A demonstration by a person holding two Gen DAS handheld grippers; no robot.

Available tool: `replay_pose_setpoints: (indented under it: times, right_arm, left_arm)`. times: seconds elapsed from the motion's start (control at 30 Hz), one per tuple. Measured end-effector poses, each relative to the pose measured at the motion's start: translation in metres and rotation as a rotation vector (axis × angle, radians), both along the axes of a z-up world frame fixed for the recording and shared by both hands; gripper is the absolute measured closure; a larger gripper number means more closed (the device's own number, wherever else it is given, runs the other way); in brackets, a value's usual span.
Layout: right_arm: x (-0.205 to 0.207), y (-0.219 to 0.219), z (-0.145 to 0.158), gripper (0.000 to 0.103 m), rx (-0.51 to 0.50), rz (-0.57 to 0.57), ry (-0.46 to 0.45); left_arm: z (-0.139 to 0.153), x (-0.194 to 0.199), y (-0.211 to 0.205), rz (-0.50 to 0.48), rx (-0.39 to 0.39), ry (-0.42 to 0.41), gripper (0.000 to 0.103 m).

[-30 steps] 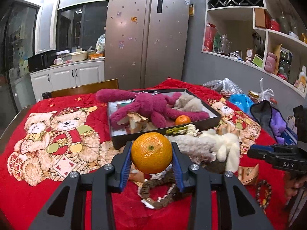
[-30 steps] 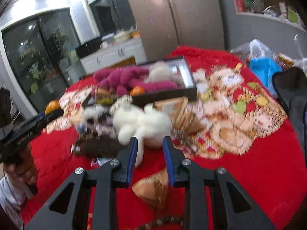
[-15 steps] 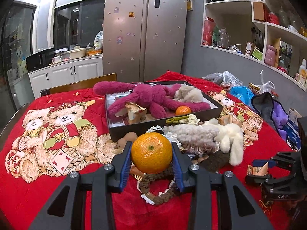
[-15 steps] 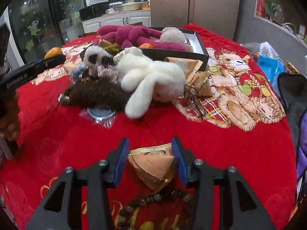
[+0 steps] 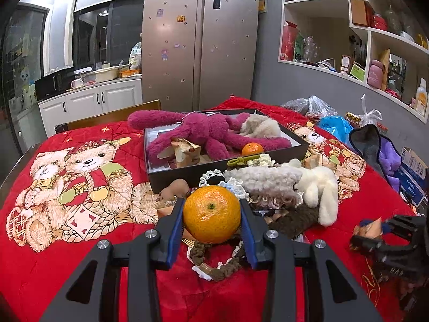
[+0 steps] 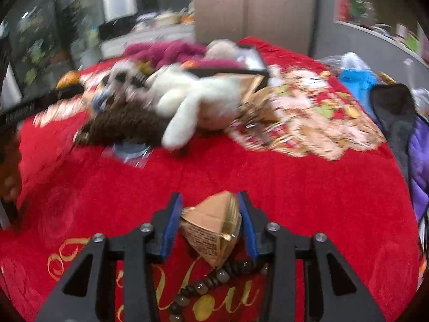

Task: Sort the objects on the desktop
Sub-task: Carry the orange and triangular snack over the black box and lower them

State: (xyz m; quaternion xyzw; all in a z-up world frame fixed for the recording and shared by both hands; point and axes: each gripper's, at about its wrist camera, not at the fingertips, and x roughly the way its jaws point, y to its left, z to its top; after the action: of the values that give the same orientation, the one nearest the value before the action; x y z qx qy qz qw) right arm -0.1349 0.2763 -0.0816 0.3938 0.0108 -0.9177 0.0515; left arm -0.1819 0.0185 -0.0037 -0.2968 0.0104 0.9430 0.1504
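My left gripper (image 5: 211, 214) is shut on an orange (image 5: 211, 213), held above the red blanket in front of a dark box (image 5: 214, 167). The box holds a magenta plush (image 5: 203, 134), a small orange (image 5: 252, 149) and a cream plush (image 5: 261, 127). My right gripper (image 6: 210, 220) is shut on a gold pyramid-shaped packet (image 6: 214, 228), lifted just above the blanket. It also shows at the right of the left wrist view (image 5: 372, 230). A white plush (image 6: 198, 102) and a brown furry toy (image 6: 126, 126) lie in a pile before the box.
A bead bracelet (image 6: 203, 287) lies under the right gripper. A braided rope toy (image 5: 214, 263) lies under the left gripper. Plastic bags (image 5: 332, 126), dark and purple cloth (image 5: 375, 145) and a carton (image 5: 413, 171) crowd the table's right side. A chair back (image 5: 112, 112) stands behind the table.
My right gripper has closed on the gold packet and lifted it off the blanket. My left gripper still holds the orange and has barely shifted.
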Motion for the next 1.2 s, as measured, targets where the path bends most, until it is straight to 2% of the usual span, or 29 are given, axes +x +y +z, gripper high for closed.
replay_pose_setpoints:
  times: [0.1,0.23,0.47,0.67,0.77,0.87,0.93,1.1,1.2]
  right_arm:
    - [0.007,0.01,0.01,0.066,-0.036,-0.043,0.072]
    - [0.009,0.013,0.018,0.066,-0.043,-0.072,0.11]
    - [0.007,0.008,0.048,0.066,-0.09,-0.048,0.186]
    - [-0.016,-0.011,0.079,0.066,-0.063,-0.012,0.22]
    - [-0.036,-0.027,0.097,0.066,-0.007,-0.002,0.242]
    - [-0.059,-0.046,0.116,0.066,0.102,-0.049,0.308]
    - [-0.07,-0.057,0.127,0.066,0.14,-0.043,0.341]
    - [-0.113,-0.064,0.149,0.066,0.118,-0.001,0.342]
    - [-0.144,-0.054,0.155,0.066,0.053,0.007,0.331]
  left_arm:
    - [0.002,0.0,-0.001,0.006,0.004,0.006,0.064]
    - [0.003,0.001,-0.001,0.003,0.011,0.003,0.064]
    - [0.014,0.005,-0.001,0.002,0.009,0.034,0.064]
    - [0.033,0.001,0.0,-0.004,0.033,0.049,0.064]
    - [0.046,-0.006,0.01,-0.01,0.029,0.07,0.064]
    - [0.058,-0.025,0.023,-0.01,0.044,0.04,0.064]
    - [0.067,-0.043,0.032,0.028,0.053,0.005,0.064]
    - [0.076,-0.084,0.058,0.073,0.028,-0.028,0.064]
    - [0.067,-0.113,0.064,0.062,0.073,-0.095,0.064]
